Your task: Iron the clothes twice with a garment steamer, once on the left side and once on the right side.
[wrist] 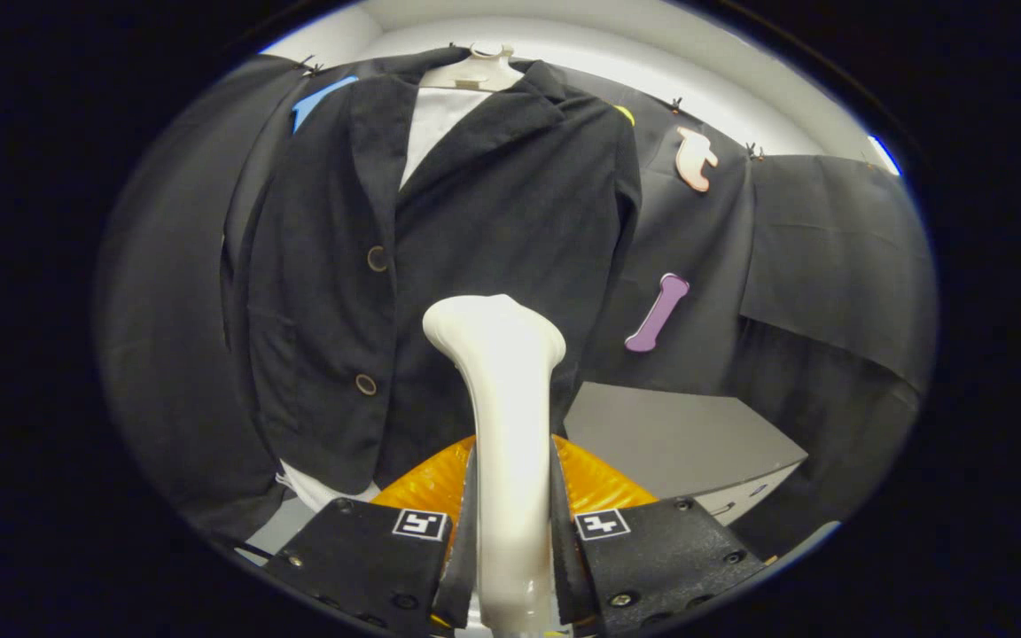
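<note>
A dark suit jacket (440,257) hangs on a white hanger (473,71) over a white shirt (435,124), straight ahead of the fingers. It has two round buttons down its front. My gripper (510,532) is shut on the white handle of the garment steamer (503,416), both fingers pressing its sides. The steamer stands upright between the fingers, its flared head level with the jacket's lower front, just right of the buttons. I cannot tell whether the head touches the cloth.
An orange ribbed object (599,483) sits just beyond the fingers, behind the steamer. A grey cabinet top (679,434) lies lower right of the jacket. Black cloth walls the booth on both sides.
</note>
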Action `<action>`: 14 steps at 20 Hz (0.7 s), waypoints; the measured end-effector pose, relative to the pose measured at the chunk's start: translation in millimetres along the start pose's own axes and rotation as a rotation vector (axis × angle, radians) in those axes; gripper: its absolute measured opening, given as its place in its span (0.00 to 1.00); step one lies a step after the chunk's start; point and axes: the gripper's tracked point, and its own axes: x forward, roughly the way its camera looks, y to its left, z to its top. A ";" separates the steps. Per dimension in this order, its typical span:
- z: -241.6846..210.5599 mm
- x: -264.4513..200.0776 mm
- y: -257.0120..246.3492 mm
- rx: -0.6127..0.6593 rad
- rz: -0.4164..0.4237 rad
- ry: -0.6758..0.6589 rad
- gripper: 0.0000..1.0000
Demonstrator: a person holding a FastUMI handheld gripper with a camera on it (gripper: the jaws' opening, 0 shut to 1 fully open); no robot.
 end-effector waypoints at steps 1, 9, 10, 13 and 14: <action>-7.2 0.1 1.6 -0.002 0.000 0.008 0.39; -47.3 3.5 12.6 -0.009 -0.003 0.047 0.39; -52.5 4.7 13.9 -0.010 -0.005 0.053 0.39; -69.6 12.3 16.8 -0.009 -0.012 0.068 0.39; -75.1 14.8 18.3 -0.009 -0.010 0.075 0.39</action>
